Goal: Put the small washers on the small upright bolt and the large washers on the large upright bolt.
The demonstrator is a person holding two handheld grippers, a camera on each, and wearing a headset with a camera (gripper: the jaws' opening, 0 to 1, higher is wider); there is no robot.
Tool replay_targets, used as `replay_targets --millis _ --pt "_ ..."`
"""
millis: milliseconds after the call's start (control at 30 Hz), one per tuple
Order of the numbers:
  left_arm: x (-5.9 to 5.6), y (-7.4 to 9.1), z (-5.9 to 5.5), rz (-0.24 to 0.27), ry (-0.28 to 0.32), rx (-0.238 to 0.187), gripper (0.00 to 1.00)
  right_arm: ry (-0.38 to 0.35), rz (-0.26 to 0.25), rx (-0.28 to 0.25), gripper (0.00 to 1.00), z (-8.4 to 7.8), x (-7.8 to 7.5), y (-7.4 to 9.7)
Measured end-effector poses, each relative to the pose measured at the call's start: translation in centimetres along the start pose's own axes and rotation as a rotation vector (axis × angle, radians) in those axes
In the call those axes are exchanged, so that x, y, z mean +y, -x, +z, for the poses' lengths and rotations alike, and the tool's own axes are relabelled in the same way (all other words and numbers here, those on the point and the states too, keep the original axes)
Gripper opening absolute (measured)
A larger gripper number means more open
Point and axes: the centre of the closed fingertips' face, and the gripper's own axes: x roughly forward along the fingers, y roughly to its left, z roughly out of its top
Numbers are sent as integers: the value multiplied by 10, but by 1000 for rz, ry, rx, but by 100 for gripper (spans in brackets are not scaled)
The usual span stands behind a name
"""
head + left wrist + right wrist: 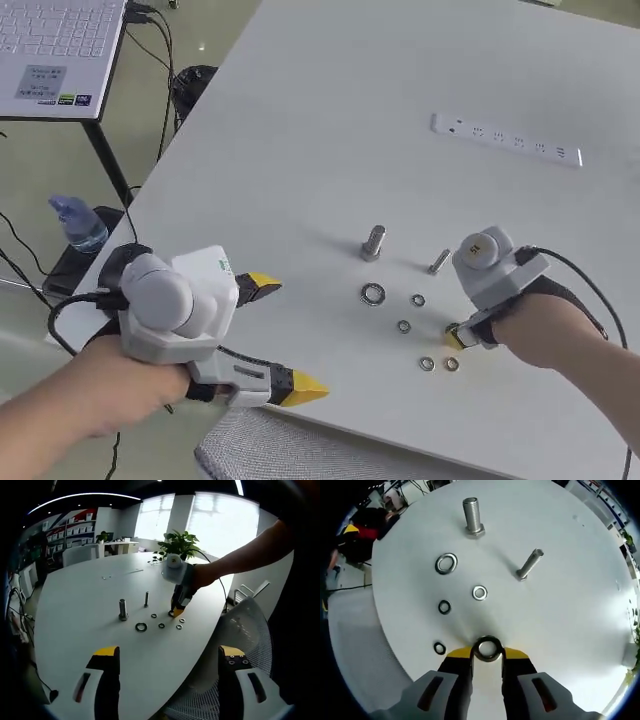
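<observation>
At the left, the left gripper (285, 338) is held low over the near edge of the white table (300, 150), its yellow-tipped jaws spread wide with nothing between them. Further right, the large bolt (373, 243) is seen standing on its head with its thread bare, and the large washer (364, 295) is found lying flat just in front of it, apart from it. To the right of that, four small washers (404, 326) are scattered loosely on the table, none touching another. The small bolt (439, 262) is set just beyond them, and no washer is seen on it either. At the right, the right gripper (456, 338) is pointed down at the table, and in the right gripper view its jaws are closed against the two sides of one washer (487, 638). Its size cannot be judged with confidence, since it sits so close to the lens, and whether it has left the surface cannot be told. The task is therefore judged to be at its very start: nothing is threaded onto either bolt, one washer is being gripped, and every washer, large and small, is left to be placed.
</observation>
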Motion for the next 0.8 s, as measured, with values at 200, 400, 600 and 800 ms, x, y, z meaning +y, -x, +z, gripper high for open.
replay_targets --millis 200,400,600,800 --pt "-1 2 1 10 -19 8 80 0 15 4 20 0 3 -1" --pt "-2 4 2 9 -22 7 79 29 10 3 21 -6 3 -1" --pt "-2 5 0 12 -15 4 79 44 21 5 21 -11 7 5" --pt "-3 4 -3 8 -8 10 78 76 27 -6 21 -5 11 20"
